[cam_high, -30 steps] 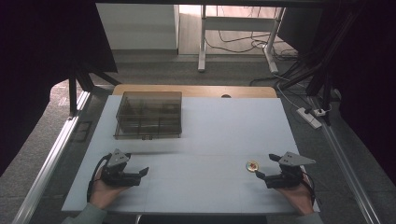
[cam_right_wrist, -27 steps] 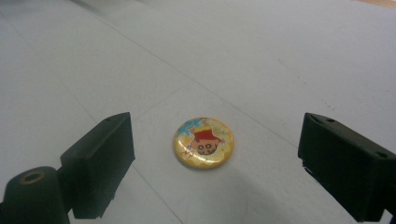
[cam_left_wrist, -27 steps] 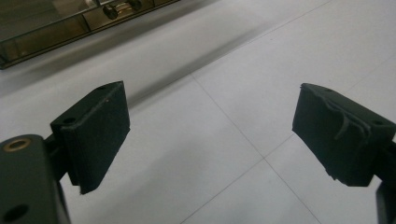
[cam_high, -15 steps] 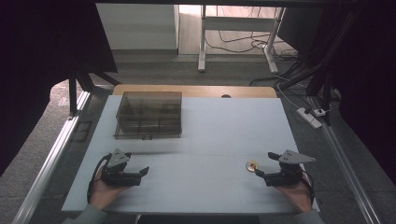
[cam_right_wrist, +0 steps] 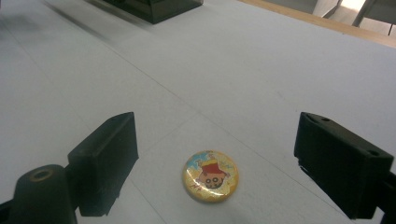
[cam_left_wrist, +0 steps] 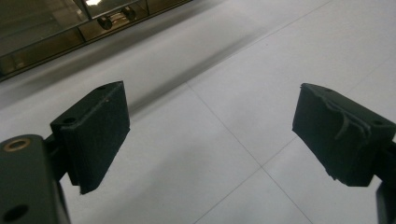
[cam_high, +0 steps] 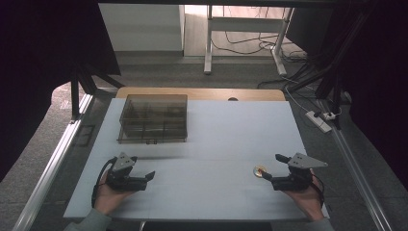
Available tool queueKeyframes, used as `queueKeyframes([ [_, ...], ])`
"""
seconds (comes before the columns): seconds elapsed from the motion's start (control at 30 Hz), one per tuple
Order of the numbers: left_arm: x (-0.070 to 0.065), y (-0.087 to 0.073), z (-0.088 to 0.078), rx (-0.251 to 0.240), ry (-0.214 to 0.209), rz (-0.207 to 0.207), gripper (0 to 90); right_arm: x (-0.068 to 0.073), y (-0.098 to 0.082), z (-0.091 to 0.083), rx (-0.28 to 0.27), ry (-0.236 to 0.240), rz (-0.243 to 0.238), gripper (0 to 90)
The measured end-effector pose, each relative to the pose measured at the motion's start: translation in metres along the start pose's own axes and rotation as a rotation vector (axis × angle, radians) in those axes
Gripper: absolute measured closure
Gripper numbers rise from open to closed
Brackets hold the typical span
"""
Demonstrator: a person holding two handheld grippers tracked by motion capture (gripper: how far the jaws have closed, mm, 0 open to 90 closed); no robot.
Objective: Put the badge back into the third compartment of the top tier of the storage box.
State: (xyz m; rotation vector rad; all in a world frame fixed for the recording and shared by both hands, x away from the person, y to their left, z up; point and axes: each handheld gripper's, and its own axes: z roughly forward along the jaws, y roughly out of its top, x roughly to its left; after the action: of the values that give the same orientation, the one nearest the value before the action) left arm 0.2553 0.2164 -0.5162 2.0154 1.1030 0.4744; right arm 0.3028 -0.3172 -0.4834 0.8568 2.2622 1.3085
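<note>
The round badge (cam_right_wrist: 210,176) has no long axis; it lies flat, face up, and in the right gripper view its cartoon figure reads upside down, head toward the camera. It rests on the white table (cam_high: 216,134) near the right front, between the spread jaws of the right gripper (cam_high: 272,166) but touching neither pad; those jaws have just been closing a little, yet stand wide with nothing gripped. The left gripper (cam_high: 148,176) sits in the person's hand near the left front, jaws wide apart over bare tabletop — holding nothing.

The table is pale and smooth, crossed by thin seam lines, with a wooden strip along its far edge; a clear compartment box (cam_high: 153,118) stands toward the far left. Beyond lie grey floor, cables and a power strip (cam_high: 320,121).

The badge is yellow-rimmed and glossy, with a red-shirted cartoon child on a light blue ground.
</note>
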Motion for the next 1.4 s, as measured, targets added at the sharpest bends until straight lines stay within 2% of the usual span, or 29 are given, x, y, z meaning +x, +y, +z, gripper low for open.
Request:
queueKeyframes([
  [0.2,-0.001,-0.001,-0.001,0.002,0.006,-0.001,11.5,0.000,0.010,-0.001,0.014,-0.016,-0.005,13.8],
  [0.6,-0.002,-0.001,0.000,0.008,0.012,0.000,11.5,-0.005,0.029,0.004,0.077,-0.002,-0.010,14.8],
  [0.7,-0.002,0.000,0.001,0.013,0.010,0.001,11.5,-0.005,0.035,0.005,0.107,0.003,-0.018,15.1],
  [0.93,-0.003,0.000,0.001,0.012,0.006,0.003,11.5,-0.005,0.046,0.024,0.232,0.032,-0.037,15.4],
  [1.07,-0.002,-0.001,0.001,0.011,0.007,0.004,11.5,-0.006,0.046,0.035,0.313,0.039,-0.053,15.4],
  [1.4,-0.002,0.000,0.001,0.010,0.006,0.002,11.5,-0.007,0.037,0.048,0.415,0.037,-0.059,17.1],
])
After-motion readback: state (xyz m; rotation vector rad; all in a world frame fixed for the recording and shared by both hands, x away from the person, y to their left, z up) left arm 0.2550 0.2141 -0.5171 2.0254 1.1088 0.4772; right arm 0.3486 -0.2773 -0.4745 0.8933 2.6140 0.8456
